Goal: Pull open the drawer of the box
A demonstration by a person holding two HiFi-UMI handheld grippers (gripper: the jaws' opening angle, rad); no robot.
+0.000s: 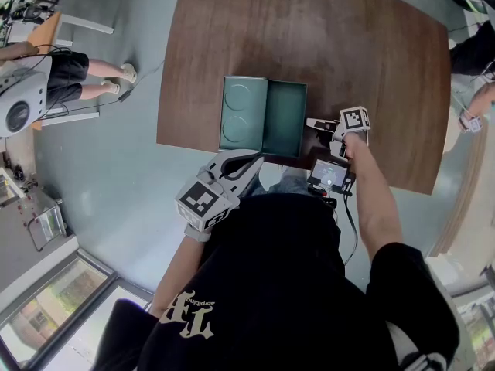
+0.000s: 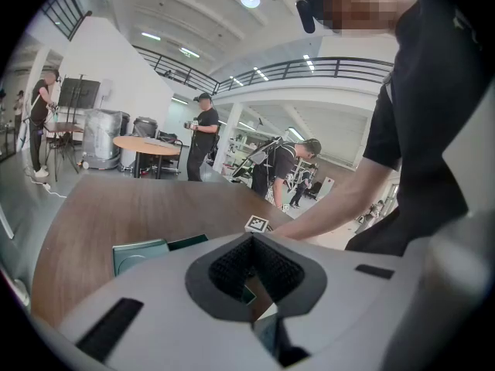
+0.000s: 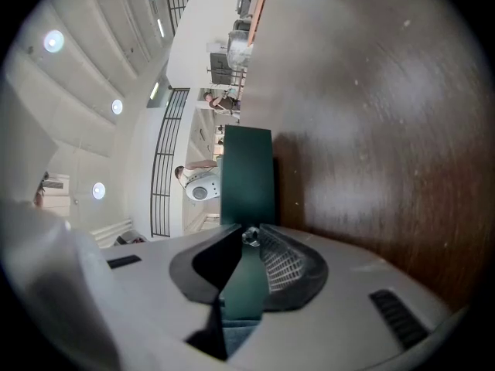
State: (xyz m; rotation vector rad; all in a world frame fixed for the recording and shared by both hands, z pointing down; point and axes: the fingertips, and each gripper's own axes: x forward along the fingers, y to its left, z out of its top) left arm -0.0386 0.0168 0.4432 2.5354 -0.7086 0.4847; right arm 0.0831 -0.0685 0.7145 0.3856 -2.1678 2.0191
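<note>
We note one box (image 1: 242, 113) of pale teal sheet metal, rectangular, with two round embossed rings on its lid. It stands near the front edge of the brown wood-grain surface (image 1: 348, 52), which has rounded corners. Its single drawer (image 1: 285, 119), darker green and smooth inside, stands drawn out to the right, open to above.

Two grippers, both grey moulded plastic, each carrying one cube with square markers.

The right gripper (image 1: 315, 124) is at the drawer's outer end. Its jaws are closed on a small shiny metal knob (image 3: 249, 236) fixed to the flat dark green drawer front (image 3: 247, 176); one pad shows a fine ribbed grid.

The left gripper (image 1: 252, 159) is at the box's near side, tip at the box edge; we cannot tell whether it touches. Its black ribbed pads meet at the tips, with nothing clamped between them.

Only the right gripper view shows the knob; the head view hides it behind the jaws. Only the head view shows the drawer's open interior. The left gripper view shows the box (image 2: 139, 253) low and edge-on, plus a round tan table (image 2: 145, 145) and several standing people beyond.
</note>
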